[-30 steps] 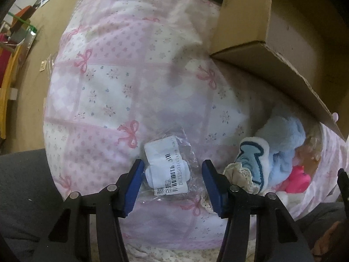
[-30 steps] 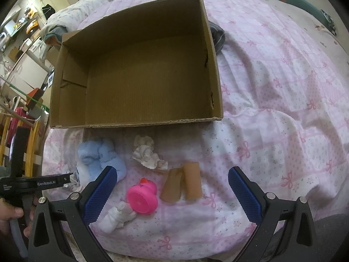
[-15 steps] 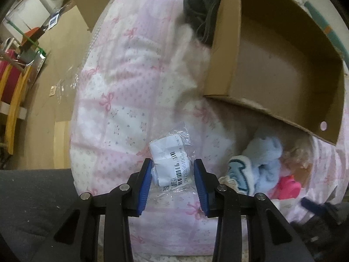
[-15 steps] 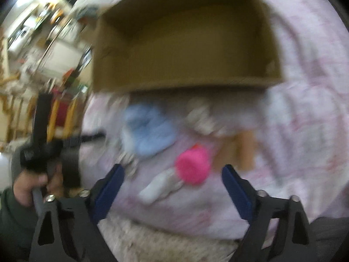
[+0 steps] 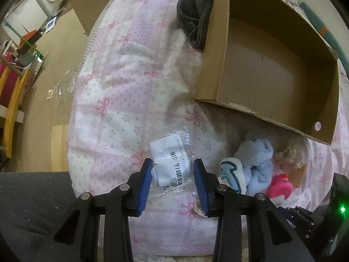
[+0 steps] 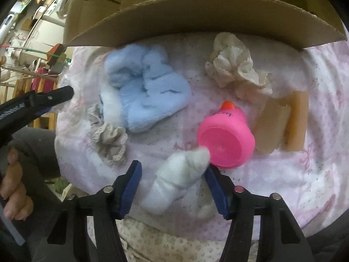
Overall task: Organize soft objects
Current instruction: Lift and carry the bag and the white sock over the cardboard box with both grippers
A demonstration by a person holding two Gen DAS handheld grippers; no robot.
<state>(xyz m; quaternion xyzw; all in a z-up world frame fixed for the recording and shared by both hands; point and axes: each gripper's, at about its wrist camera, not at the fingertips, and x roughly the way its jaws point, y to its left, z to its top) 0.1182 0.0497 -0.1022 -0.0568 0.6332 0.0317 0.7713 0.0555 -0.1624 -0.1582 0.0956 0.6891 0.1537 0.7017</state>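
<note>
Right wrist view: white sock roll (image 6: 178, 181) lies between the right gripper (image 6: 172, 187) jaws, which have just been closing; right pad is touching it, left pad is apart, so no grip yet. Judged light, squashy, non-slip; best taken across its thick middle. Pink toy (image 6: 226, 139) touches its tip. Left gripper (image 5: 172, 183) is clamped on a bagged white item (image 5: 172, 166), slippery film, held mid-pack. Blue fleece (image 6: 148, 91) lies near. Everything rests on a pink quilt (image 5: 122, 91); open cardboard box (image 5: 270, 65) sits behind, wooden floor (image 5: 52, 69) beyond.
</note>
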